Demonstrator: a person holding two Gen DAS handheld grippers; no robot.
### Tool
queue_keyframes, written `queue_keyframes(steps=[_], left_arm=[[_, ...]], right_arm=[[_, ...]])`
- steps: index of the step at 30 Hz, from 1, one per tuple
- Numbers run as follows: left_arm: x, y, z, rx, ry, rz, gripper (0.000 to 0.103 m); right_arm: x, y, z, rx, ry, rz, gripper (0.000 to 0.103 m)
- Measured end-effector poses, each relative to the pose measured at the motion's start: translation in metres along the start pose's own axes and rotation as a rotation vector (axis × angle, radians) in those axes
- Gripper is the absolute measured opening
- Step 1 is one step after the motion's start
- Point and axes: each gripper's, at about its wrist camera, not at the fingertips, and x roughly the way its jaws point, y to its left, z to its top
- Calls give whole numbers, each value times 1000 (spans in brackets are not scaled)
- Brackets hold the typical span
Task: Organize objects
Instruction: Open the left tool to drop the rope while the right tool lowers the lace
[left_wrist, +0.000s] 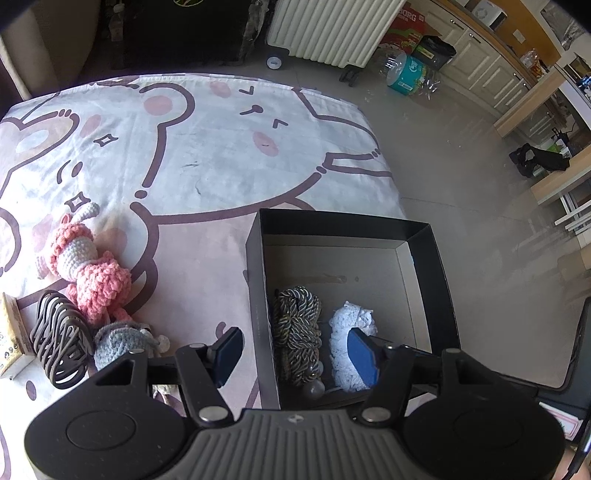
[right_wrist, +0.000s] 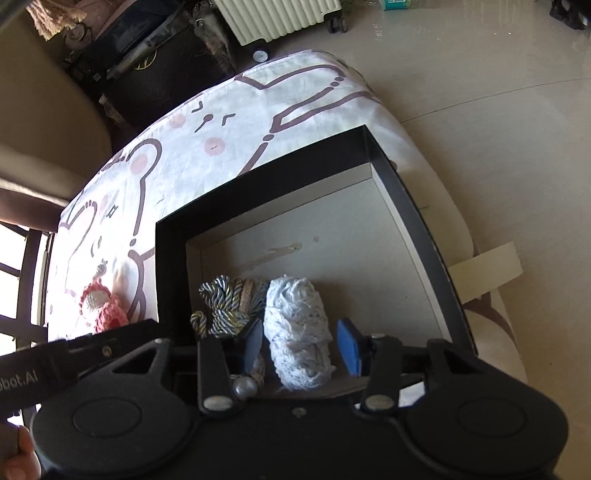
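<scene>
The white lace roll (right_wrist: 297, 332) sits between our right gripper (right_wrist: 301, 347) fingers, and they stand apart from it, the blue pad (right_wrist: 349, 347) clear of its side, so it looks released rather than held. We judge the step in hand is letting go: we'd lift straight up and out so neither finger drags the roll over. It stands on end inside the black box (right_wrist: 406, 206), just beside the dark twisted cord bundle (right_wrist: 225, 306), near the box's close wall; it's pale, crinkly, loosely wound. Our left gripper (left_wrist: 295, 354) hangs over the box's left wall with its fingers spread and nothing between them. Out on the cartoon-print cloth (left_wrist: 207, 155) over the table, a pink crochet doll (left_wrist: 88, 266), a grey crochet toy (left_wrist: 122, 343) and a dark coiled cord (left_wrist: 59, 339) wait well left of the box, likely next to go in.
</scene>
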Motion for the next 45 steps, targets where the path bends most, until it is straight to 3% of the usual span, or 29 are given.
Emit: queue_keyframes(steps=[2, 11, 12, 14, 22, 28, 31, 39, 45], left_arm=[[0, -1, -1, 4, 1, 6, 64], [-3, 0, -1, 15, -5, 15, 64], [-4, 1, -1, 12, -6, 16, 64], [-3, 2, 0, 10, -5, 17, 64], [-3, 3, 0, 13, -4, 17, 64], [-5, 3, 0, 19, -4, 22, 64], [-7, 3, -1, 19, -8, 23, 64], [-15, -1, -5, 51, -27, 47, 64], [-25, -4, -10, 101, -57, 107, 65]], right_arm=[[1, -1, 0, 3, 9, 0, 41], [18, 7, -8, -48, 61, -25, 42], [20, 11, -9, -73, 59, -36, 38], [23, 17, -10, -102, 69, -15, 33], [27, 32, -14, -170, 105, 10, 32], [20, 33, -14, -170, 87, -4, 38], [5, 35, -14, -175, 60, -33, 50], [-30, 30, -12, -173, -49, -95, 53], [-48, 25, -13, -162, -105, -134, 58]])
